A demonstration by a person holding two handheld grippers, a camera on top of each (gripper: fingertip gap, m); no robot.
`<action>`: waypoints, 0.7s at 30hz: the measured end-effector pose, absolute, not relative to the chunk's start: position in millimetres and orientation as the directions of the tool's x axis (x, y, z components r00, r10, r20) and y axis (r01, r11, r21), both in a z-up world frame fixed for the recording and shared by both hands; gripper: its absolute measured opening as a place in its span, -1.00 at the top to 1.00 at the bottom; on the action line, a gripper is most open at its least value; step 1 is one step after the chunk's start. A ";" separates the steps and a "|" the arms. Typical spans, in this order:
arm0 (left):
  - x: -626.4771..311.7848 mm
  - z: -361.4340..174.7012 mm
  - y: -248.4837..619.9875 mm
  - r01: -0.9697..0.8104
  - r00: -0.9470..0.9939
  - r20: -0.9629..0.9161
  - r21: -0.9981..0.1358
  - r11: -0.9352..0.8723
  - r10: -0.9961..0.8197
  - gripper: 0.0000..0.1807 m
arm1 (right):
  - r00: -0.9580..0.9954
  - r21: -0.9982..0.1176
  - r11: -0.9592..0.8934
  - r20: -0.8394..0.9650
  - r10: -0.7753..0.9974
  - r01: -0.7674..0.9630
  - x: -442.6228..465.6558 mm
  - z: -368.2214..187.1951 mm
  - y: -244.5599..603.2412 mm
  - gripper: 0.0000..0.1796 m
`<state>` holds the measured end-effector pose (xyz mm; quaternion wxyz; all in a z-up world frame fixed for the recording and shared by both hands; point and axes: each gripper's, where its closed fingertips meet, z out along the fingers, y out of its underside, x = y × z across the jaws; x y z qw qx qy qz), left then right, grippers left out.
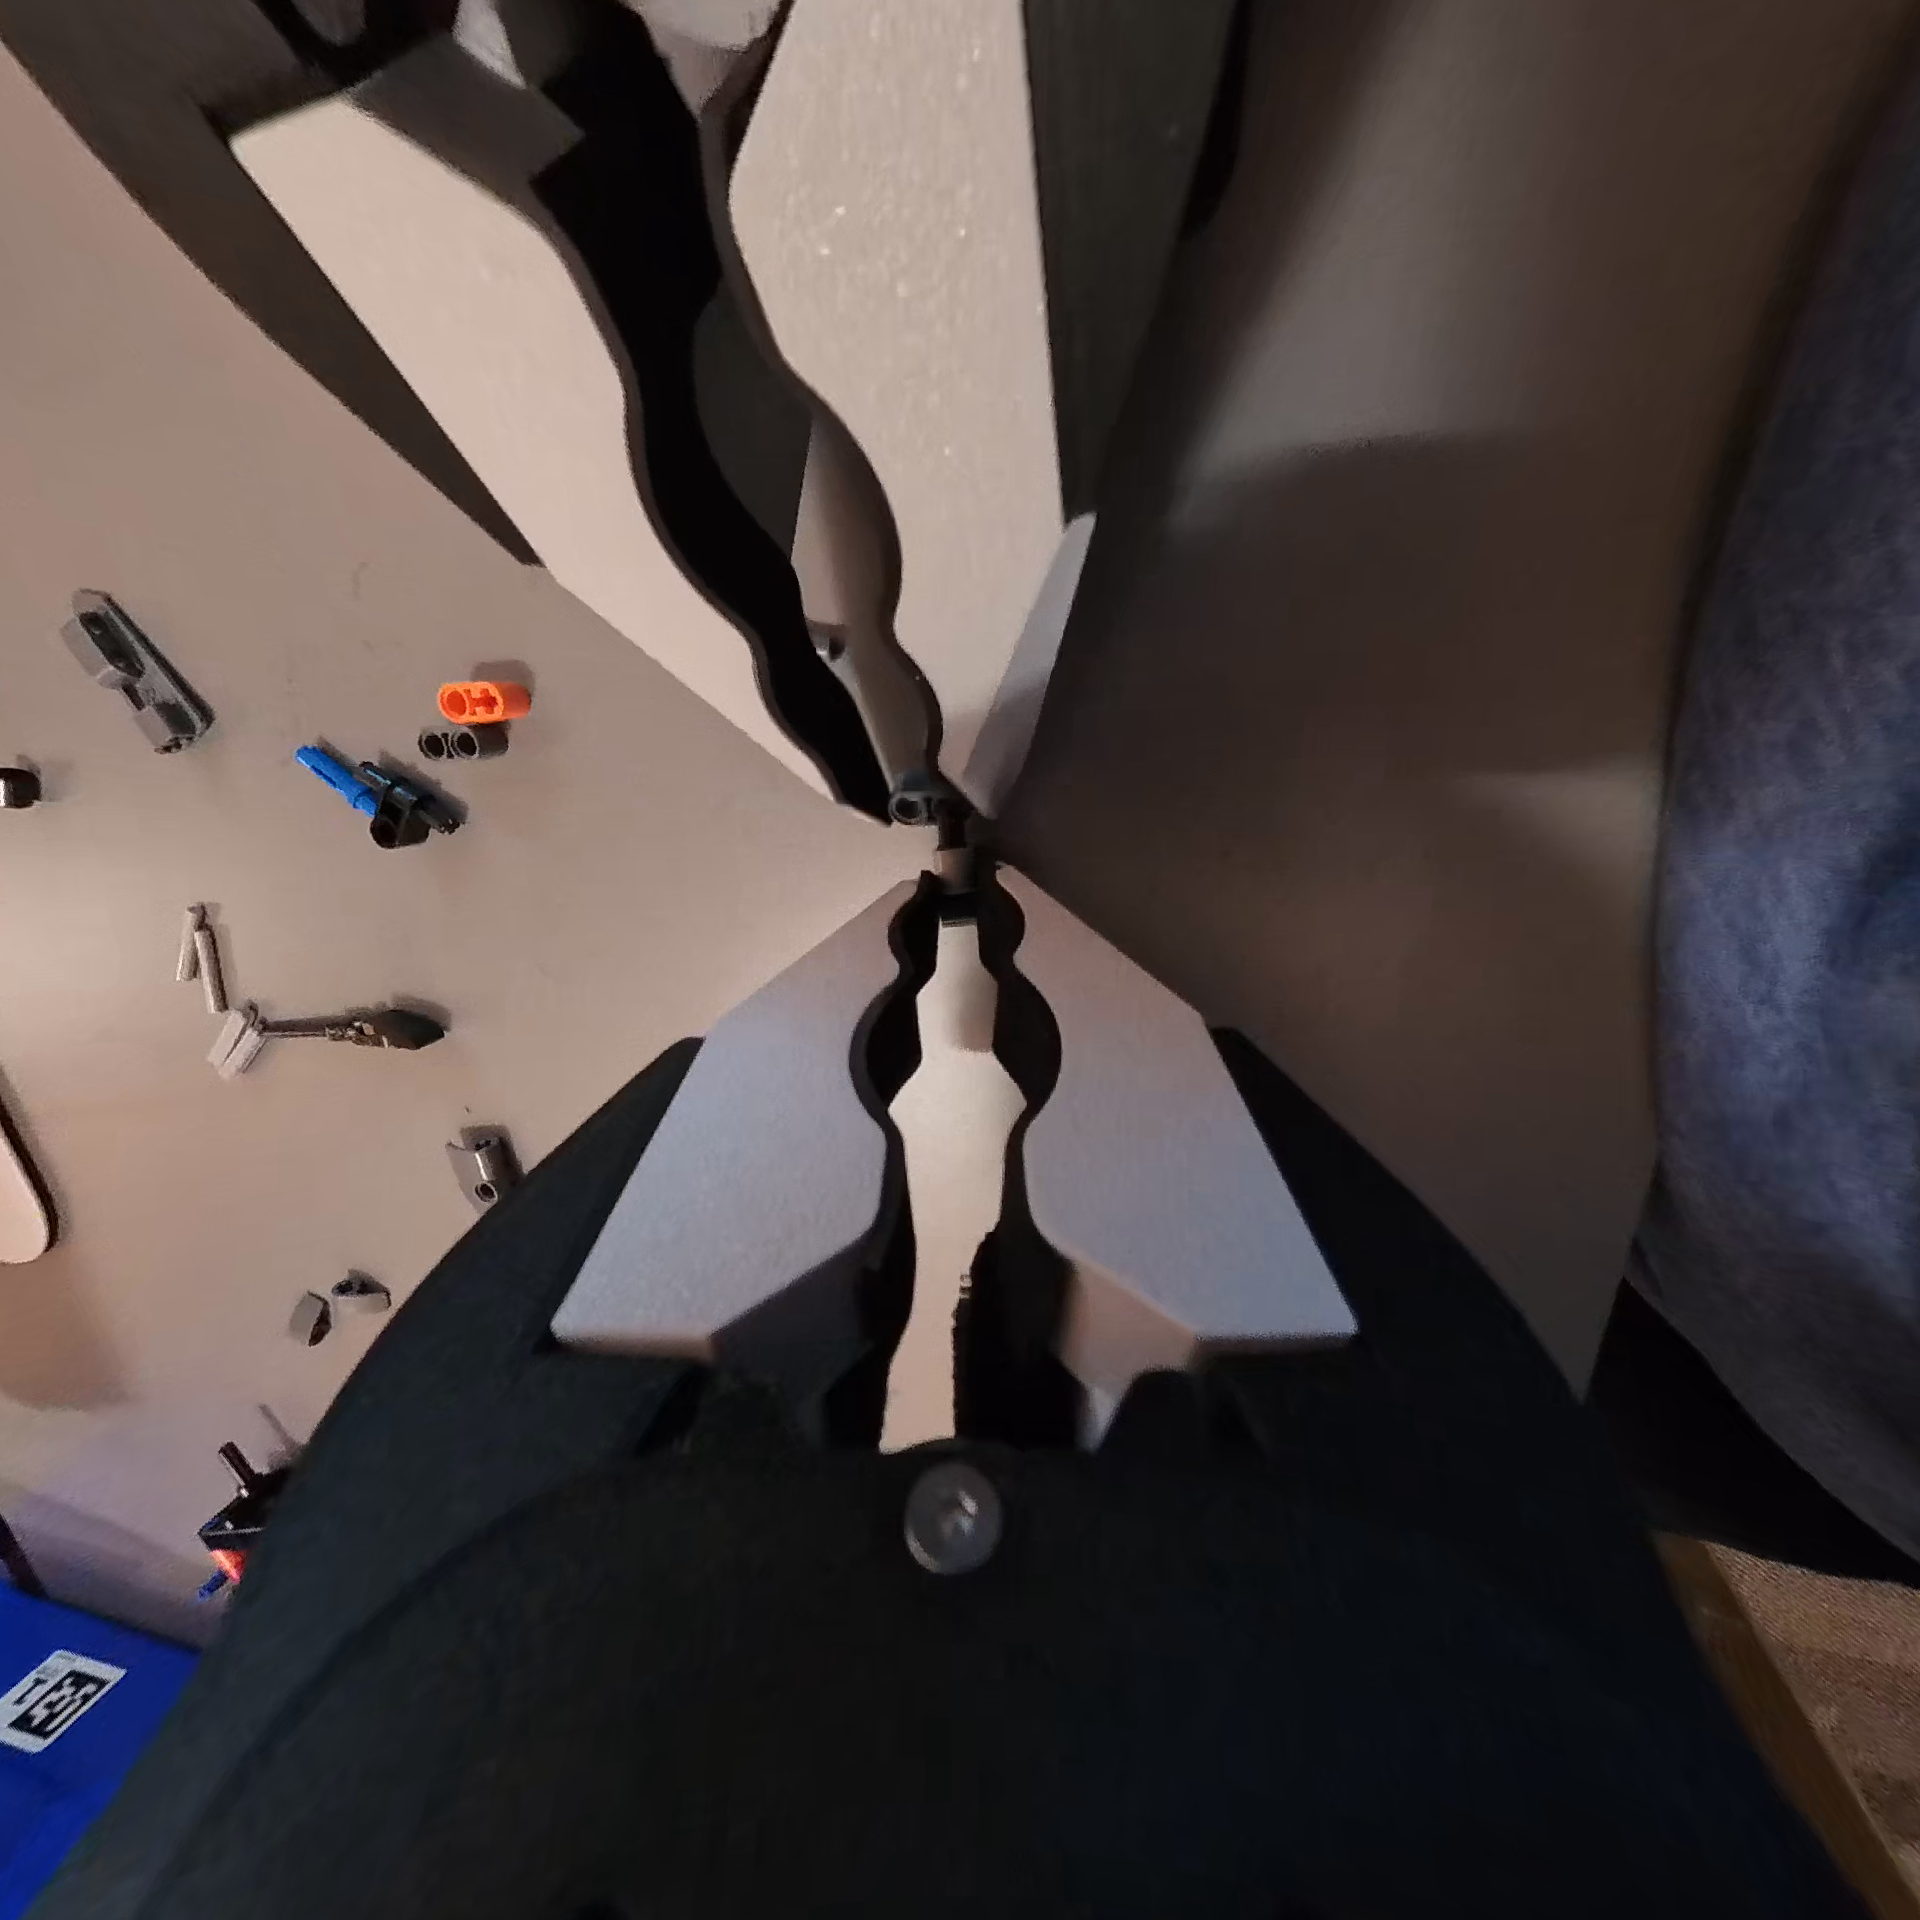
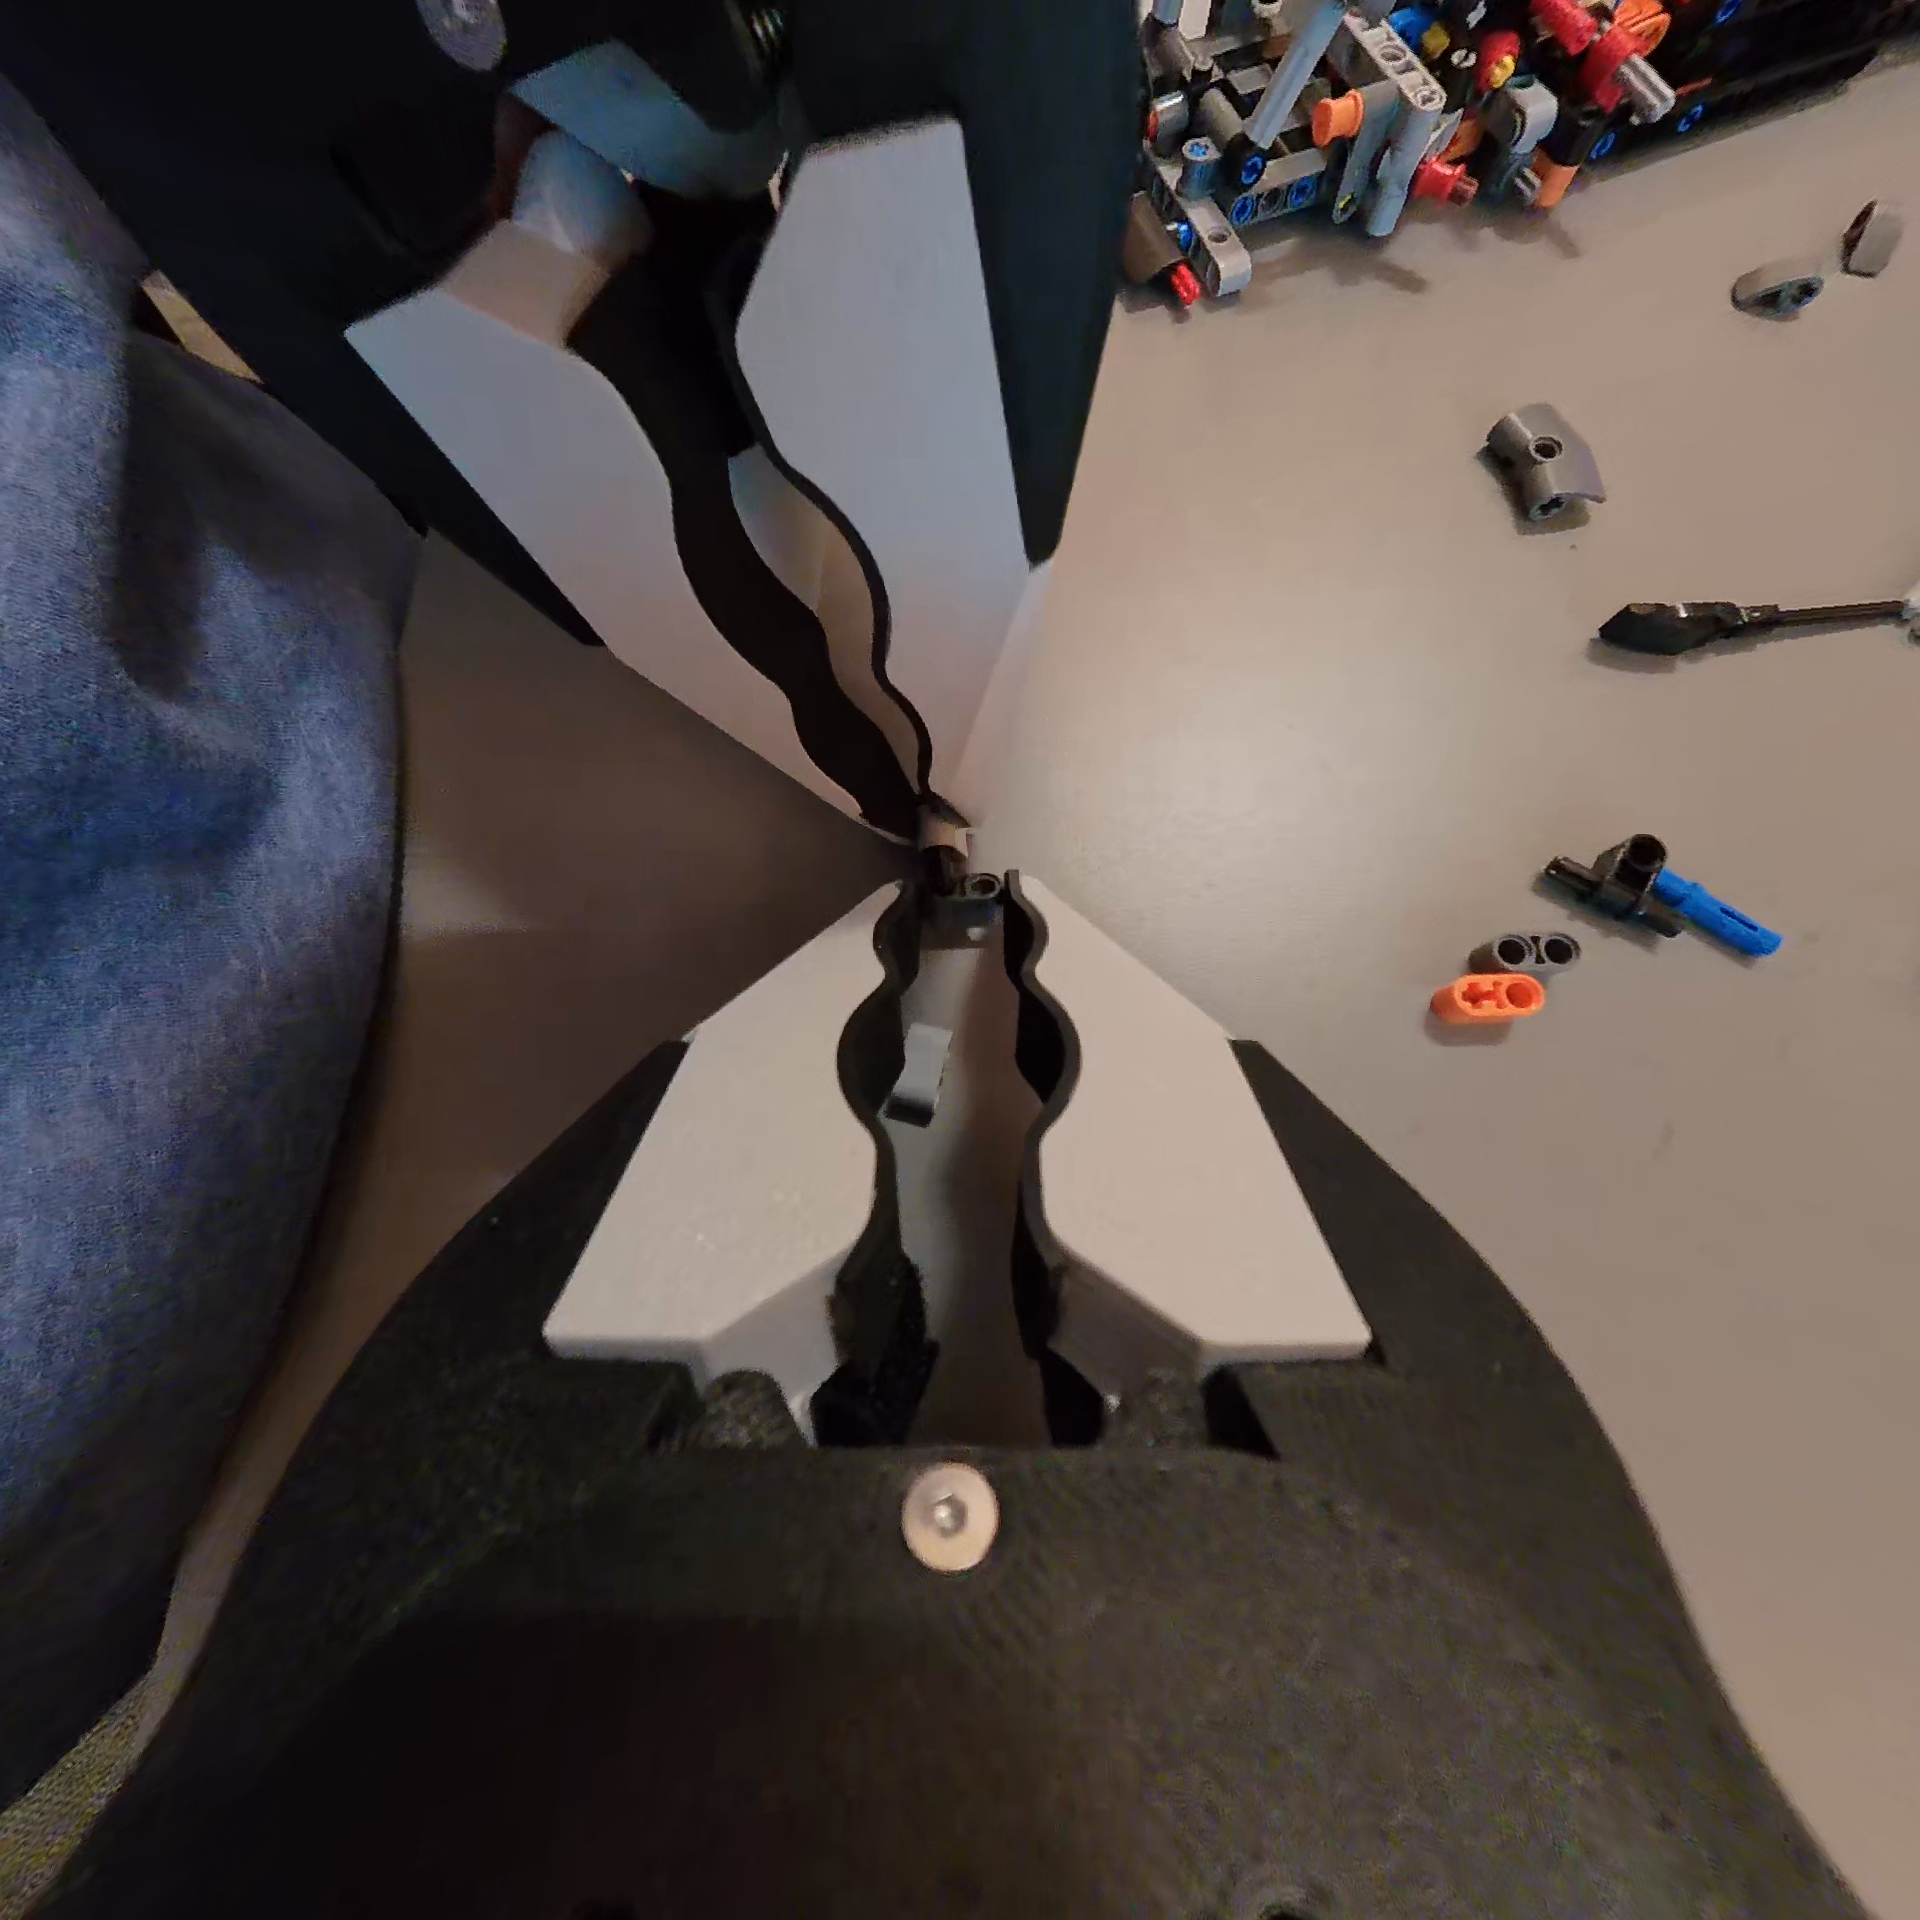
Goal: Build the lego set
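My left gripper (image 1: 954, 888) is shut on a small black and light grey pin (image 1: 951, 868). My right gripper (image 2: 961, 891) is shut on a small dark grey connector (image 2: 977, 891) with round holes. The two grippers meet tip to tip above the table (image 2: 1299, 727). The pin's end touches the connector (image 1: 916, 805); how deep it sits is hidden. In the left wrist view the right gripper (image 1: 920, 795) comes in from above. In the right wrist view the left gripper (image 2: 935, 816) comes in from above with the pin (image 2: 940, 844).
Loose parts lie on the table: an orange connector (image 2: 1486, 995), a dark two-hole piece (image 2: 1524, 951), a blue pin in a black connector (image 2: 1662, 894), a black axle piece (image 2: 1745, 621), a grey curved panel (image 2: 1543, 462). The part-built model (image 2: 1455, 125) stands at the back. Blue cloth (image 2: 156, 831) is close by. My left and right fingertips are right by each other. Left tips and right tips are each some 15 cm from the black axle piece (image 2: 1745, 621).
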<state>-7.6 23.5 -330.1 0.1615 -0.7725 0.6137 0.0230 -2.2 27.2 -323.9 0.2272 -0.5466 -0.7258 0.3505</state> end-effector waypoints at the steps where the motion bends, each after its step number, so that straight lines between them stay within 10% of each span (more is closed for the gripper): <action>1: -7.4 -330.1 23.6 -0.955 0.247 -0.234 -0.222 -0.196 -0.941 0.94 | -0.300 -0.761 0.151 -0.060 0.952 0.631 -2.0 -322.8 26.3 0.84; 21: -7.2 -330.0 23.8 -0.946 0.280 -0.228 -0.231 -0.228 -0.933 0.94 | -0.211 -0.735 0.099 -0.061 0.976 0.671 0.7 -329.1 31.6 0.86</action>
